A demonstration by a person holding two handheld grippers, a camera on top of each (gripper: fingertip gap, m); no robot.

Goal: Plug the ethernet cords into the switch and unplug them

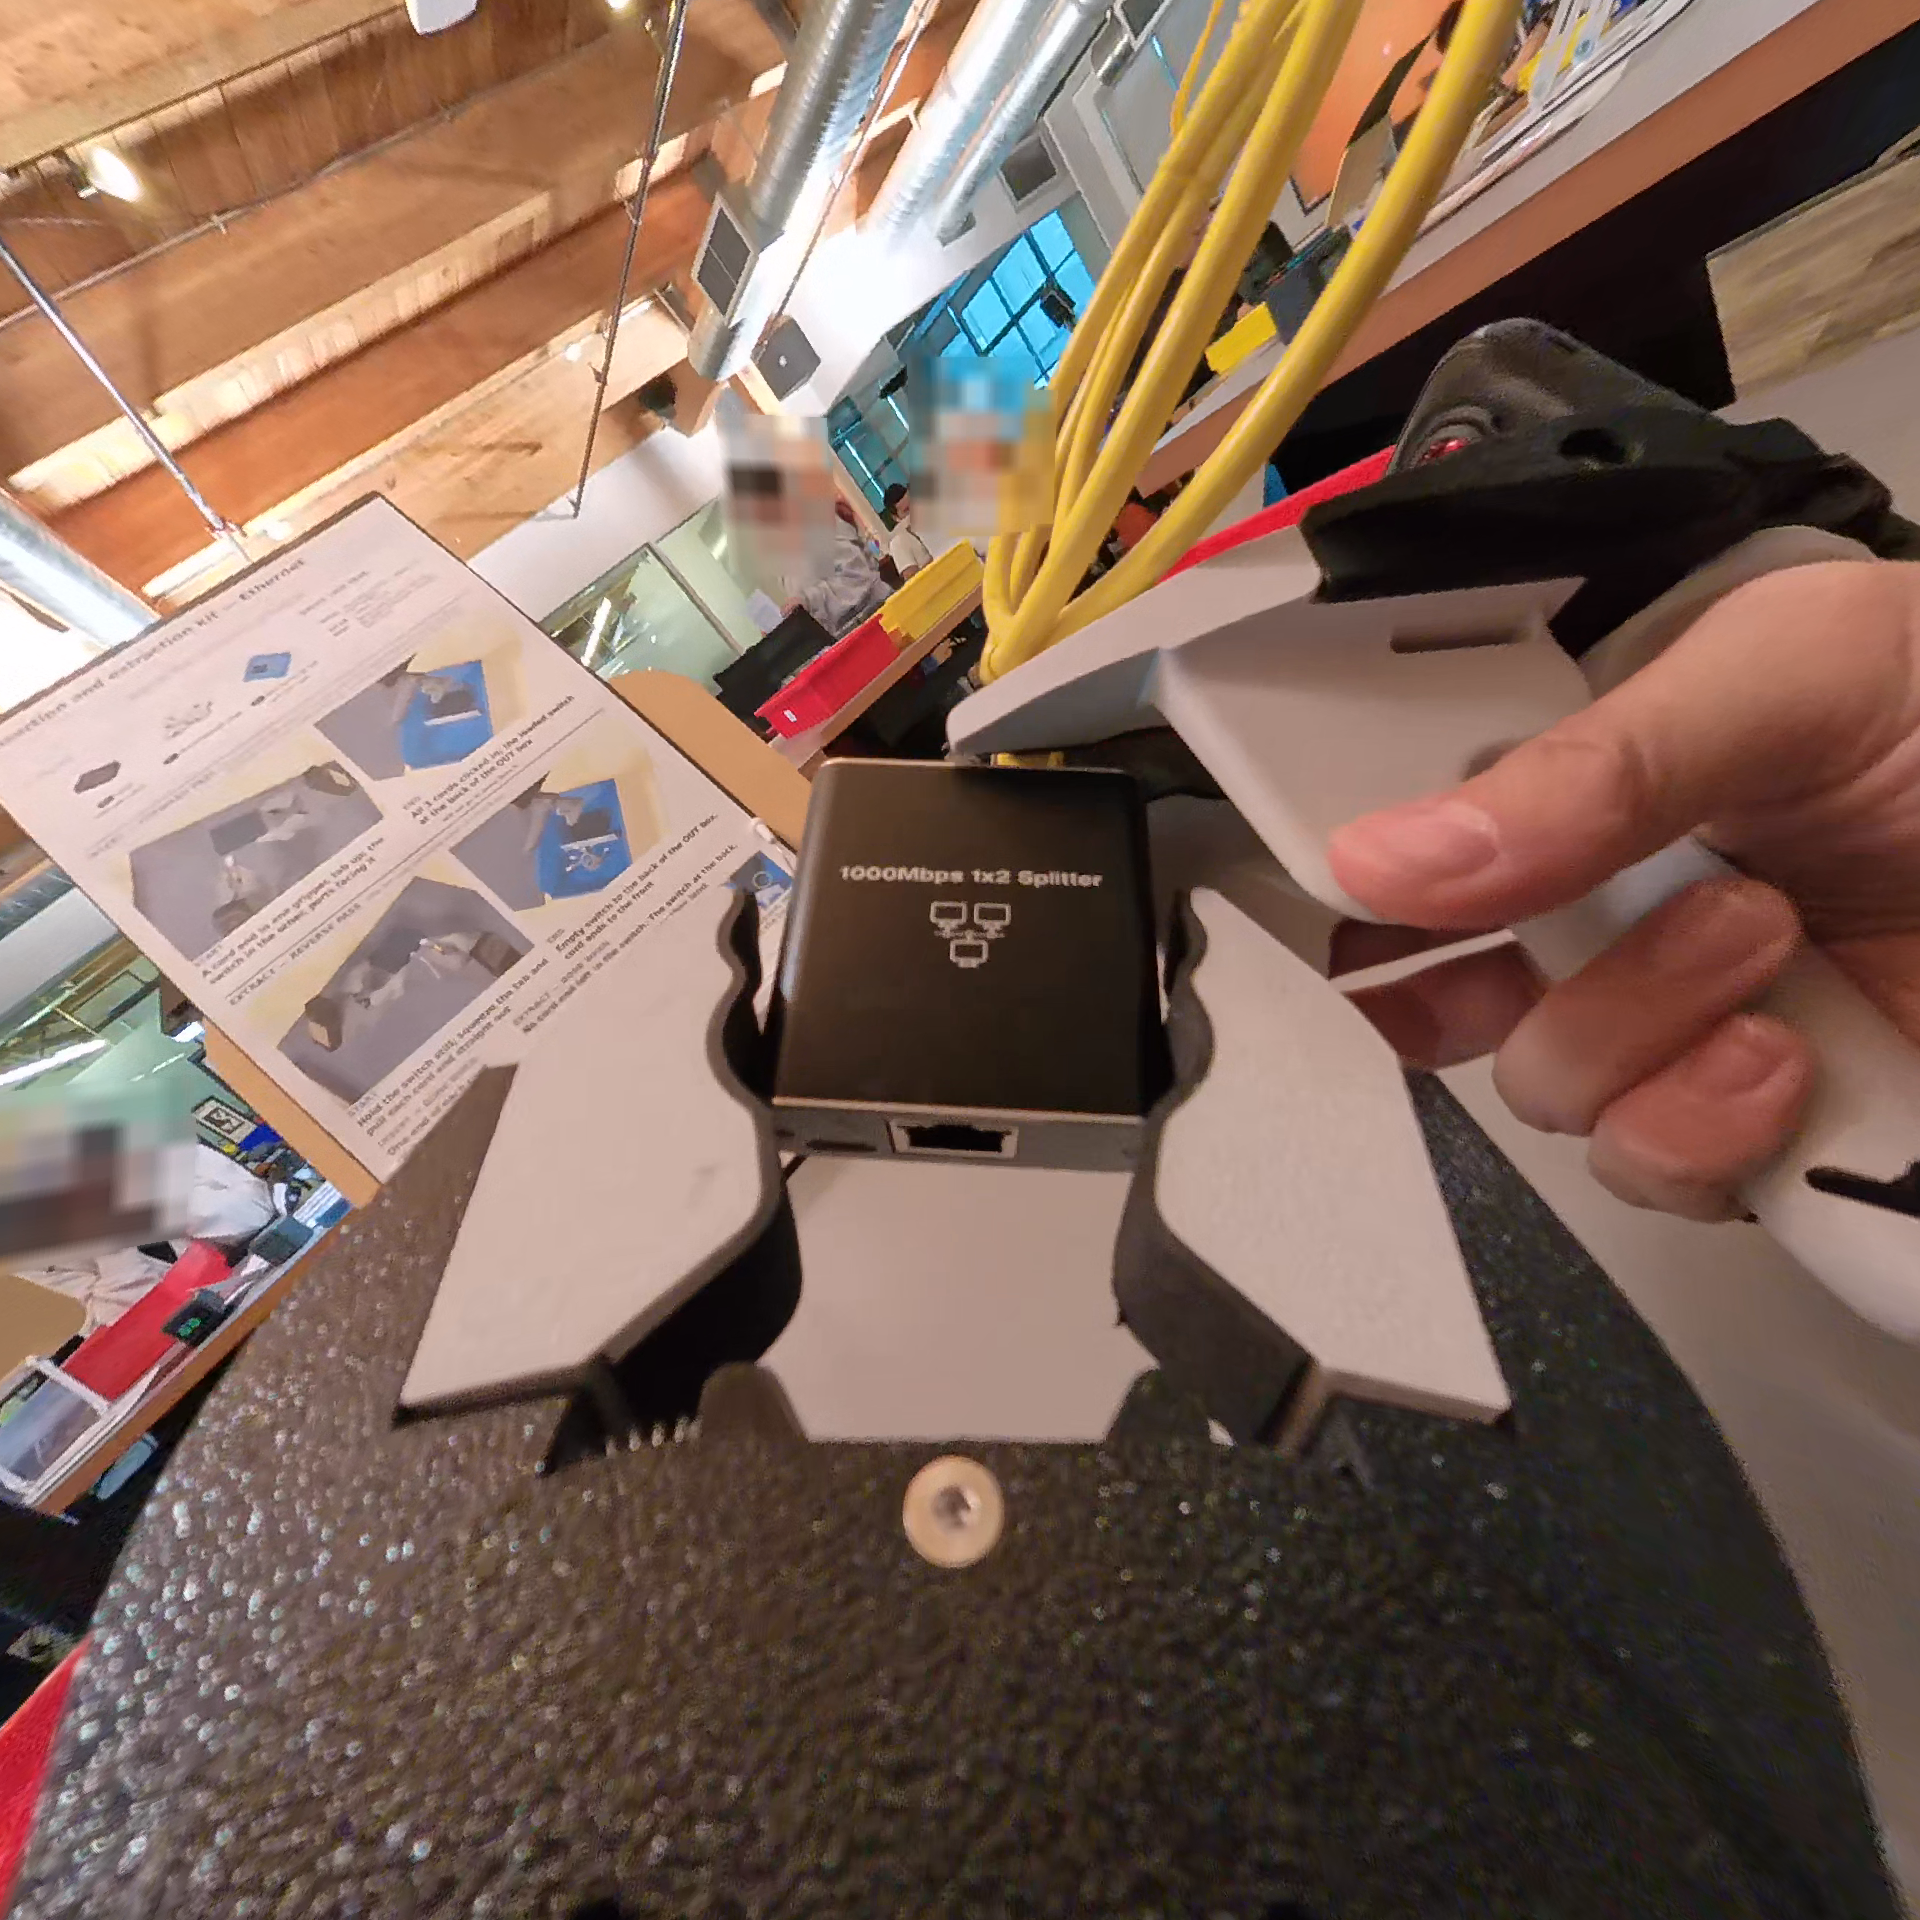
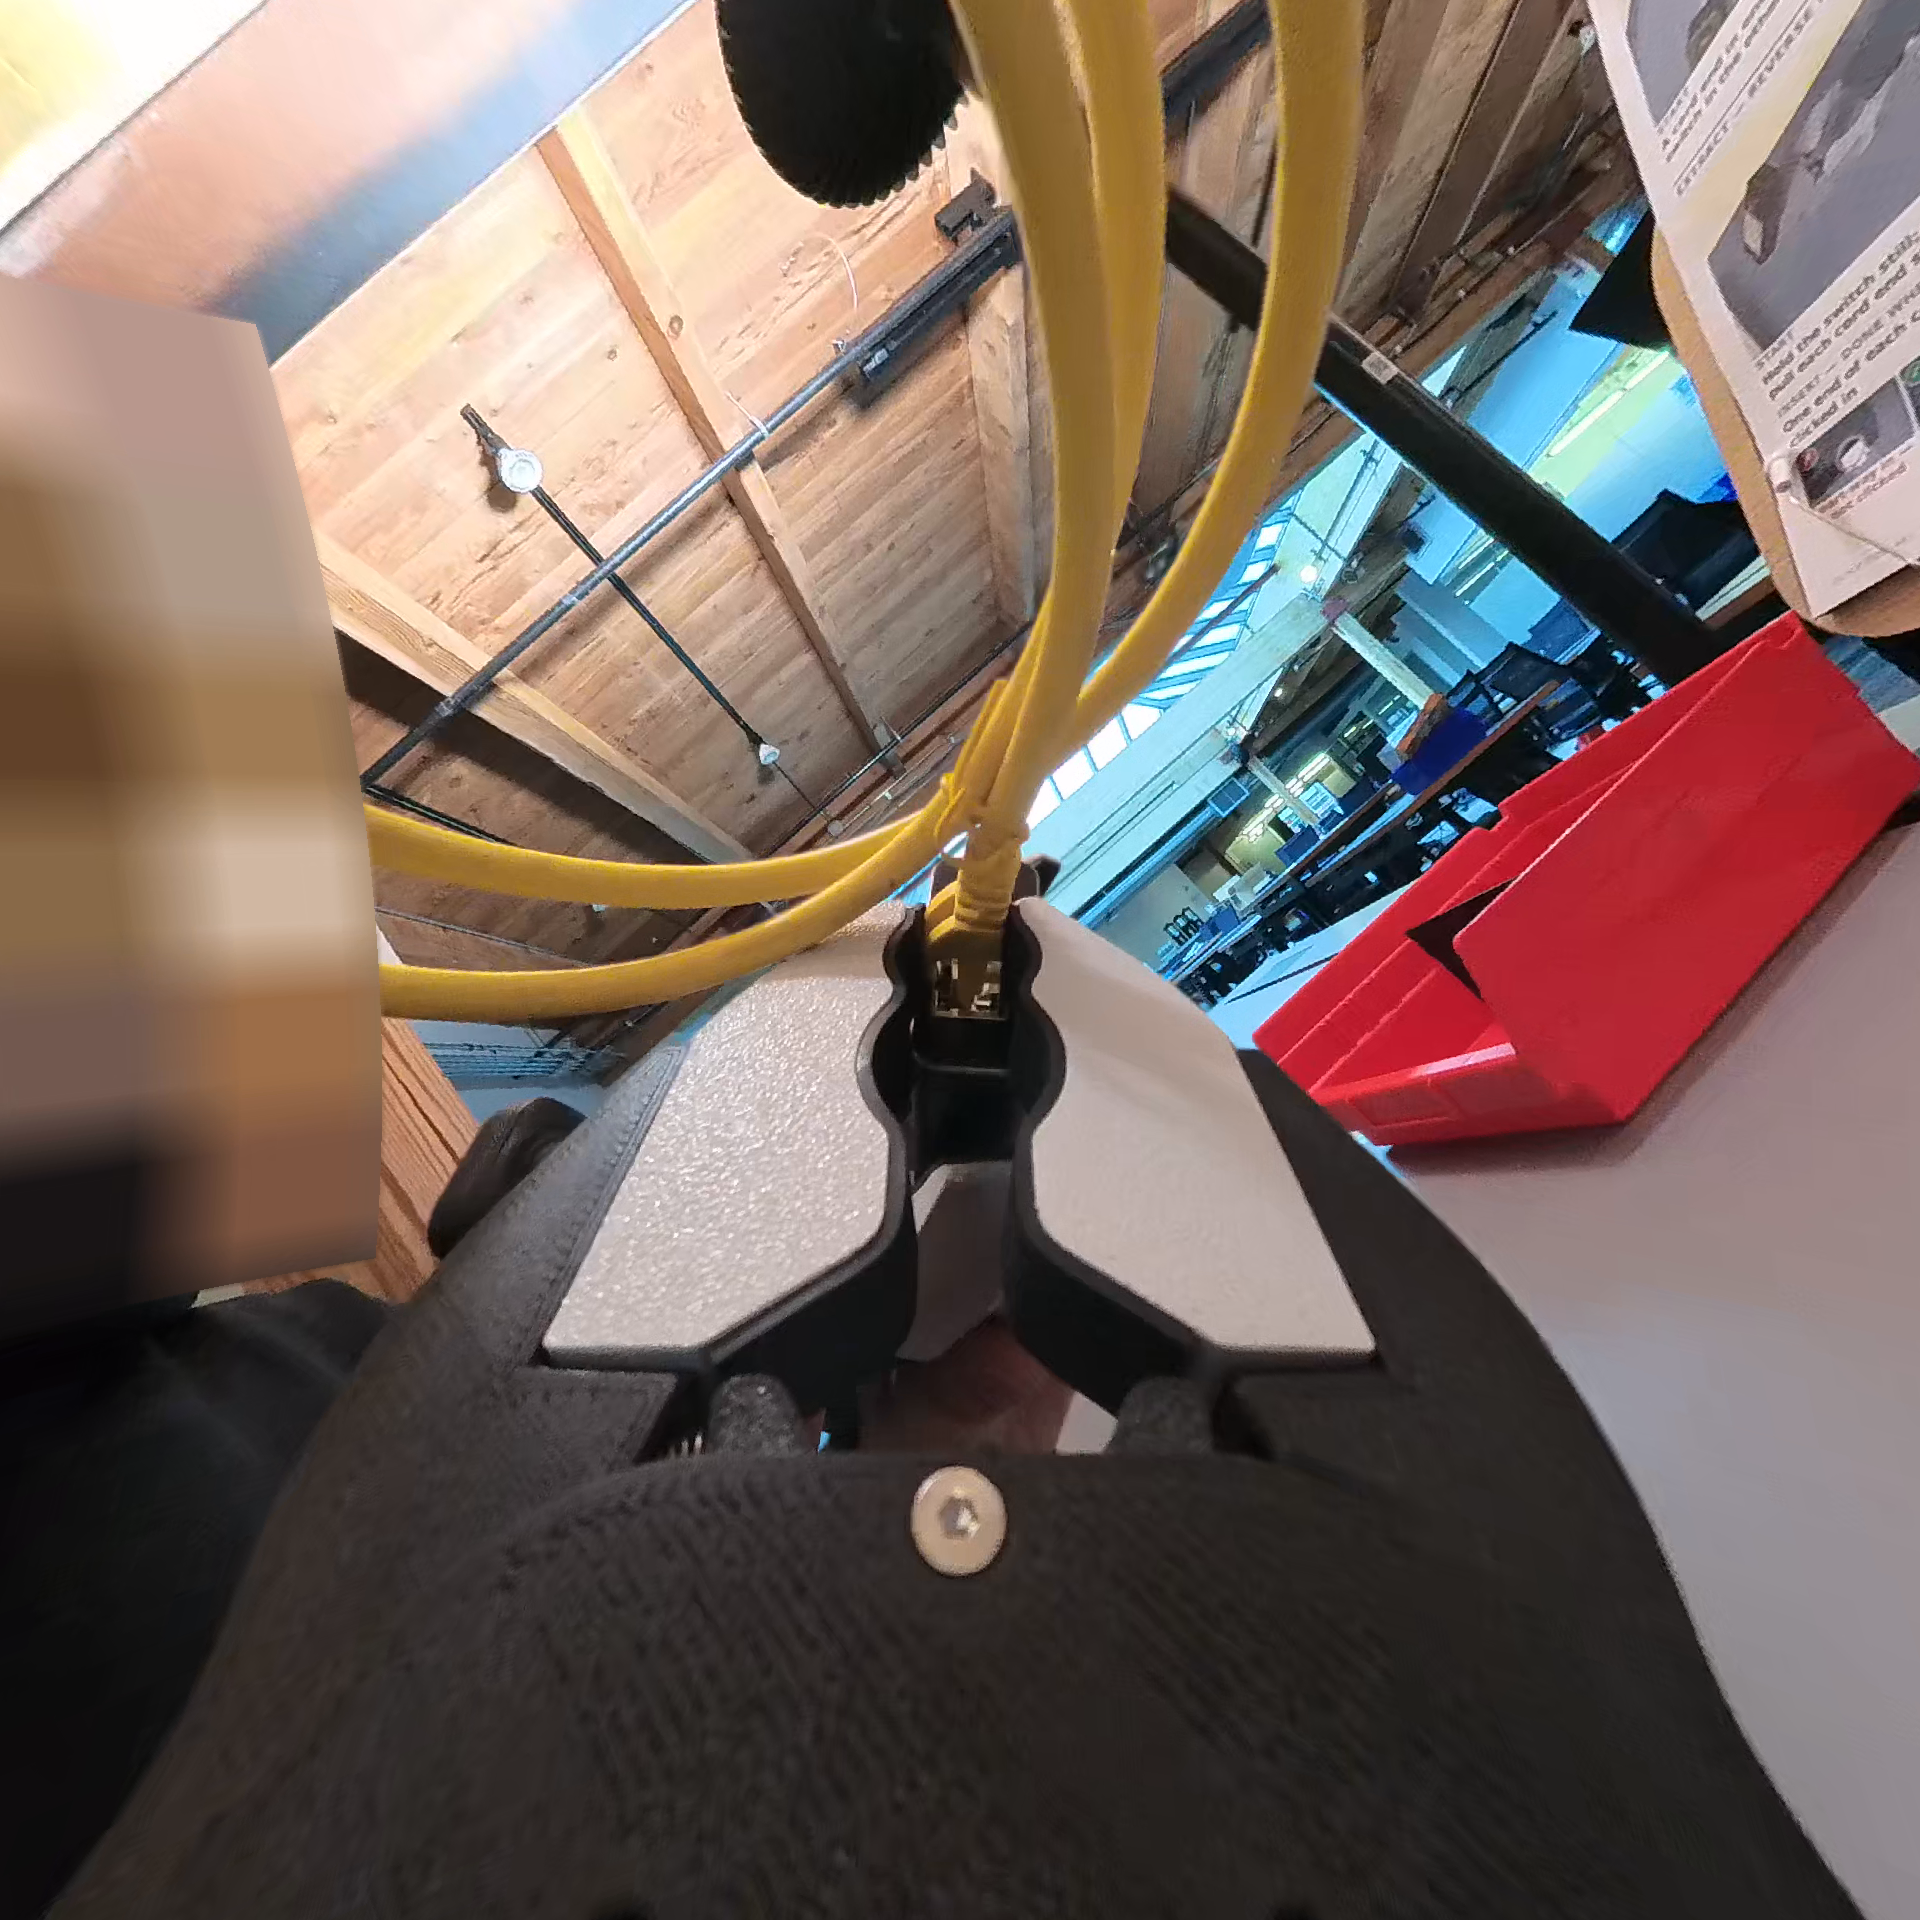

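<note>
Between the grey, notched fingers of the left gripper (image 1: 961, 997) sits the switch (image 1: 961, 935), a small black metal box with rounded edges, clamped by its sides with one empty port facing the camera. At its far end the right gripper (image 2: 961, 997), tilted upward, pinches the plug (image 2: 968, 987) of a yellow ethernet cord (image 2: 1049, 623) seated in the switch; a hand (image 1: 1662, 914) curls round that gripper's white handle. The smooth, glossy cords loop upward against a wooden ceiling. A red plastic bin (image 2: 1621, 935) rests on the grey table (image 2: 1714, 1403), near a printed instruction sheet (image 1: 343, 810) mounted on cardboard.
</note>
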